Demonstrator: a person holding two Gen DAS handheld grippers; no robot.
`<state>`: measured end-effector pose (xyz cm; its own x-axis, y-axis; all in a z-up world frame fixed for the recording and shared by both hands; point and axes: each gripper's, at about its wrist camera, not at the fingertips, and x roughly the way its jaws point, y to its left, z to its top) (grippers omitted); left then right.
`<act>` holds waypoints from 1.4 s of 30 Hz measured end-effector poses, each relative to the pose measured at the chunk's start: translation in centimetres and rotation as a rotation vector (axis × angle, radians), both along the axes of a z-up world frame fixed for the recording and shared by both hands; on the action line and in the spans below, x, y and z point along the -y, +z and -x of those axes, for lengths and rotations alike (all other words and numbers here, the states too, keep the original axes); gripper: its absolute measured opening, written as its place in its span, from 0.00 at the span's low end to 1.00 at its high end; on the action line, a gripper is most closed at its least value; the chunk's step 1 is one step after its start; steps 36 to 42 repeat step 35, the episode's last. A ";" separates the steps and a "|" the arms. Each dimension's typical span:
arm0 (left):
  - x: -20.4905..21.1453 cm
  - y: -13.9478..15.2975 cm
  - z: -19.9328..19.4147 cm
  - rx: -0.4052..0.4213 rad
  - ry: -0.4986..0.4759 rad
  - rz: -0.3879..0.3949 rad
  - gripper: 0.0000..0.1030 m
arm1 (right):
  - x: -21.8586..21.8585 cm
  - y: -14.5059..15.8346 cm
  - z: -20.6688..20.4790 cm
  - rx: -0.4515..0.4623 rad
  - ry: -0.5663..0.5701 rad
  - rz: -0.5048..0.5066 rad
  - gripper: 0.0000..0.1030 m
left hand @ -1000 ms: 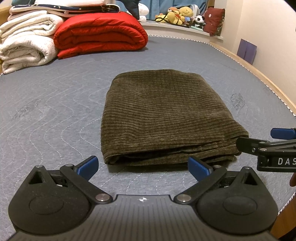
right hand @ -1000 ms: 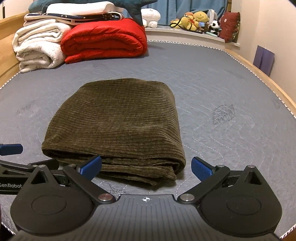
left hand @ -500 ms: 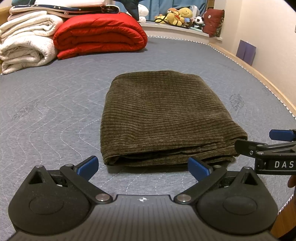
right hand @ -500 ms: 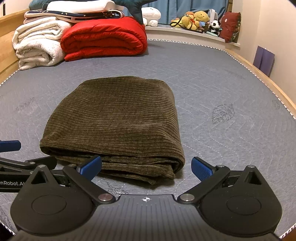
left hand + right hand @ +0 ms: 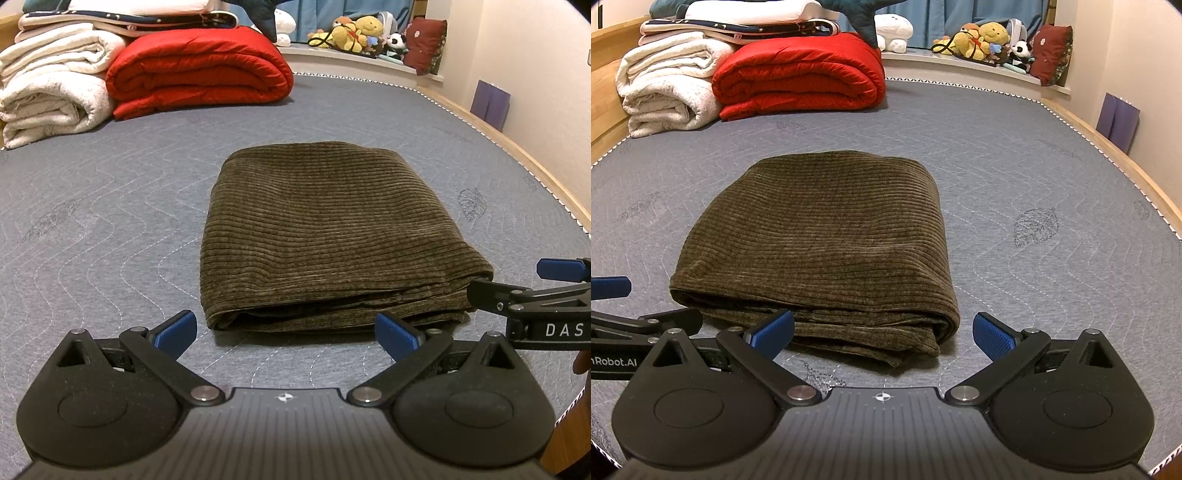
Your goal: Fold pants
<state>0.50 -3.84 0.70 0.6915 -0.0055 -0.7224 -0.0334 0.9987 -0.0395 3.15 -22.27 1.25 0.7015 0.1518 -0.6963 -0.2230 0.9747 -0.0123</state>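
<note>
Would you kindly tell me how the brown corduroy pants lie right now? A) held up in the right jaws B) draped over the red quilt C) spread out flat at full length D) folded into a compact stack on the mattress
D: the pants rest folded in stacked layers on the grey mattress, and both sets of jaws are open and empty.

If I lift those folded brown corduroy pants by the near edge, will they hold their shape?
Probably not. The pants lie in soft loose layers, visible along the near edge, so they would likely sag and unfold. The ribbed cloth looks grippy, not slippery. The thick stack suggests some weight for its size.
</note>
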 end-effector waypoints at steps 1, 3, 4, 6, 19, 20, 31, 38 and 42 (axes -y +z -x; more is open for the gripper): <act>0.0 0.0 0.0 0.001 -0.001 0.000 1.00 | 0.0 0.0 0.0 0.000 0.000 0.000 0.99; 0.0 0.0 0.0 0.001 -0.005 0.001 1.00 | 0.0 0.0 0.0 -0.001 0.002 0.000 0.99; 0.0 0.0 0.0 0.002 -0.006 0.000 1.00 | 0.0 -0.1 0.0 -0.001 0.003 0.001 0.99; 0.0 0.0 0.0 0.003 -0.008 -0.003 1.00 | 0.0 -0.2 0.1 -0.003 0.006 0.003 0.99; 0.1 0.0 0.0 0.010 -0.015 -0.003 1.00 | 0.0 -0.1 0.0 -0.003 0.006 0.004 0.99; 0.1 0.0 0.0 0.011 -0.016 -0.003 1.00 | 0.1 -0.2 0.0 -0.003 0.006 0.004 0.99; 0.1 0.0 0.1 0.018 -0.029 -0.003 1.00 | 0.0 -0.2 0.0 -0.003 0.006 0.004 0.99; 0.1 0.0 0.1 0.026 -0.034 -0.008 1.00 | 0.1 -0.2 0.0 -0.003 0.007 0.004 0.99; 0.1 0.0 0.1 0.026 -0.034 -0.008 1.00 | 0.1 -0.2 0.0 -0.003 0.007 0.004 0.99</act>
